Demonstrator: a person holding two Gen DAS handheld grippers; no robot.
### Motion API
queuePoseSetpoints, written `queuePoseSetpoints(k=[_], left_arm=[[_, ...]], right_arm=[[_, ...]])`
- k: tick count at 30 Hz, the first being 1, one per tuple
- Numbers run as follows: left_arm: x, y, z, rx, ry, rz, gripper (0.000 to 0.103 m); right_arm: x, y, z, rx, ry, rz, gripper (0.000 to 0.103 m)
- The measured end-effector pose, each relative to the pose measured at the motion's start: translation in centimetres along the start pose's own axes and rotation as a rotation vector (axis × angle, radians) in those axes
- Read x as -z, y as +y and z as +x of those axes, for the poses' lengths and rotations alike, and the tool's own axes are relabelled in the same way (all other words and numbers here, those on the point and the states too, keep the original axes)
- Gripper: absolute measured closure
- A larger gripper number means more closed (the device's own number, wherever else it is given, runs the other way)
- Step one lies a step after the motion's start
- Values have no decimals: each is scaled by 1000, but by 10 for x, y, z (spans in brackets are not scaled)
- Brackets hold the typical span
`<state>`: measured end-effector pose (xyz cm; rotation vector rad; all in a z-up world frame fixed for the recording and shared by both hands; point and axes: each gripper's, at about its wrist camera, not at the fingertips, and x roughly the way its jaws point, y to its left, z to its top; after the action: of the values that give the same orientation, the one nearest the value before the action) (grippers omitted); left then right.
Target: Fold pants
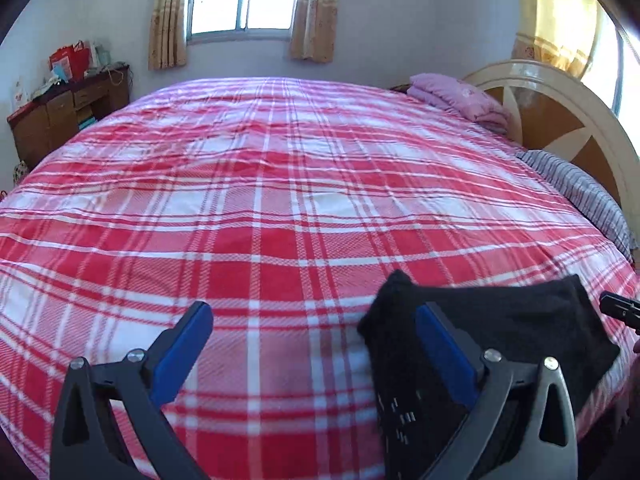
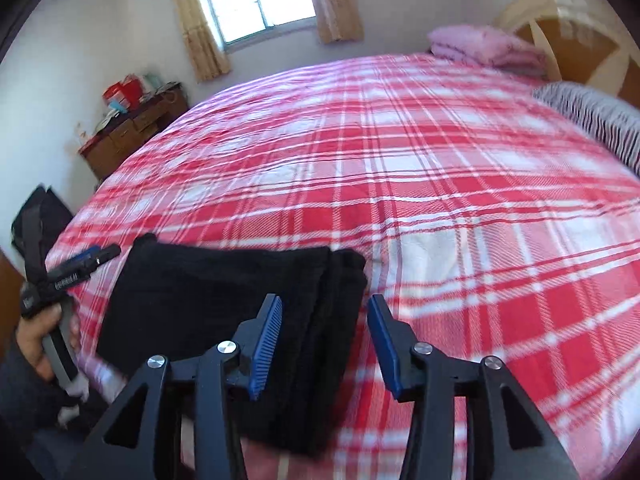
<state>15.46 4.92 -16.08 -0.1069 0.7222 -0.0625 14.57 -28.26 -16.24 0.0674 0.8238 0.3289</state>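
The black pants (image 2: 224,296) lie folded into a compact rectangle near the front edge of the bed; they also show in the left wrist view (image 1: 504,328). My left gripper (image 1: 316,324) is open and empty, above the blanket, its right finger over the pants' left end; it also shows from the side in the right wrist view (image 2: 94,256). My right gripper (image 2: 326,316) is open and empty, hovering over the right edge of the folded pants; its tip shows in the left wrist view (image 1: 620,308).
The bed carries a red and white plaid blanket (image 1: 280,184). A folded pink quilt (image 1: 460,100) and a striped pillow (image 1: 580,192) lie by the wooden headboard (image 1: 568,120). A brown dresser (image 1: 68,108) stands by the far left wall, under a curtained window (image 1: 240,0).
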Motion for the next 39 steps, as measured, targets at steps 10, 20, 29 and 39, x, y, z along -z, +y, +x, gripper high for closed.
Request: queuePoseSetpoints(k=[10,20,29,39], left_arm=[[43,-23,6,-13,89,113,0],[49,-13,8,28,78,63,0],[50,-12,7,31,77,49,0],[51,-11,7,46,73,46,0]], right_arm=[[49,4,4,-32,116,-74,47],[51,1,5,-41,112,-80,45],[14,8,-15,-20,10,-49,45],[20,-7,29,-36,130,-7,45]])
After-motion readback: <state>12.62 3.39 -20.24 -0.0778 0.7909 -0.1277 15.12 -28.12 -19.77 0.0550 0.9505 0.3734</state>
